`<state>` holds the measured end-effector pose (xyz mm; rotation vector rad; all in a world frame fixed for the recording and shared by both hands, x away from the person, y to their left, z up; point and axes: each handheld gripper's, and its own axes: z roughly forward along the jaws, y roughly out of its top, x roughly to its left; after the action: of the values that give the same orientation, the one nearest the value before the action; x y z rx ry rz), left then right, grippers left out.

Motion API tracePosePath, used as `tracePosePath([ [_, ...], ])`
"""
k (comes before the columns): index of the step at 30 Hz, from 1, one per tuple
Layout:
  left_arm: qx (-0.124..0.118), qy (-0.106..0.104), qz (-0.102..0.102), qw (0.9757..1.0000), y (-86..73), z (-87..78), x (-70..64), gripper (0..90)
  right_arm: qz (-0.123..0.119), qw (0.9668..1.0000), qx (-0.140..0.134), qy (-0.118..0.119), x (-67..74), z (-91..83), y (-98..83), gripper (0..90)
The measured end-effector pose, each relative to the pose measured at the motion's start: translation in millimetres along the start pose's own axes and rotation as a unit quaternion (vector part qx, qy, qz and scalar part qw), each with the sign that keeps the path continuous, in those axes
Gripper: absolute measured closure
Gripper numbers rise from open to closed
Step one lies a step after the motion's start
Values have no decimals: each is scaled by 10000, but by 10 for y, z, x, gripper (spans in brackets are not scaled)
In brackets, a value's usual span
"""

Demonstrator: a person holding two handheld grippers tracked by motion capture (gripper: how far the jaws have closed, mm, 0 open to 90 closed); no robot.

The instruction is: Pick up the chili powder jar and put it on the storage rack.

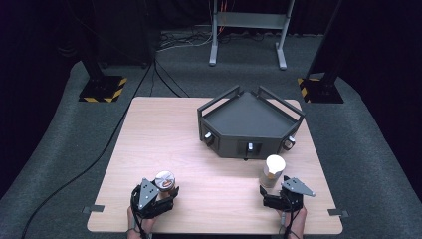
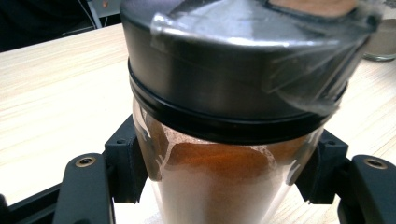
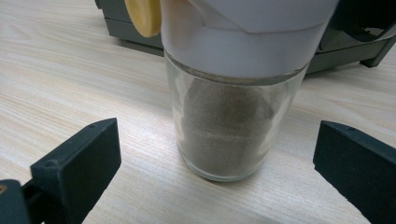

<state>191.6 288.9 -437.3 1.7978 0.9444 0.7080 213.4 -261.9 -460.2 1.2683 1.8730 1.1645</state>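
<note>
The left claw [image 1: 166, 191] squeezes a glass jar [image 2: 224, 186] of red-brown powder. The jar has a black lid [image 2: 233, 70] and sits between the pads, at 12 o'clock from the hand. It stands low on the worktop [image 1: 209, 149], near 7 o'clock. The right claw [image 1: 271, 195] is wide and holds nothing. A second jar [image 3: 226, 126] with a white cap [image 3: 247, 32] and grey powder stands upright between its jaws, touching neither, near 5 o'clock. A dark tray [image 1: 249, 117] sits at 1 o'clock.
</note>
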Motion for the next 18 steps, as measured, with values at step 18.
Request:
tracePosePath([
  [18,38,-120,52,9999,65,108,-19,314,-4,10000,36,31,-8,6,13,0],
])
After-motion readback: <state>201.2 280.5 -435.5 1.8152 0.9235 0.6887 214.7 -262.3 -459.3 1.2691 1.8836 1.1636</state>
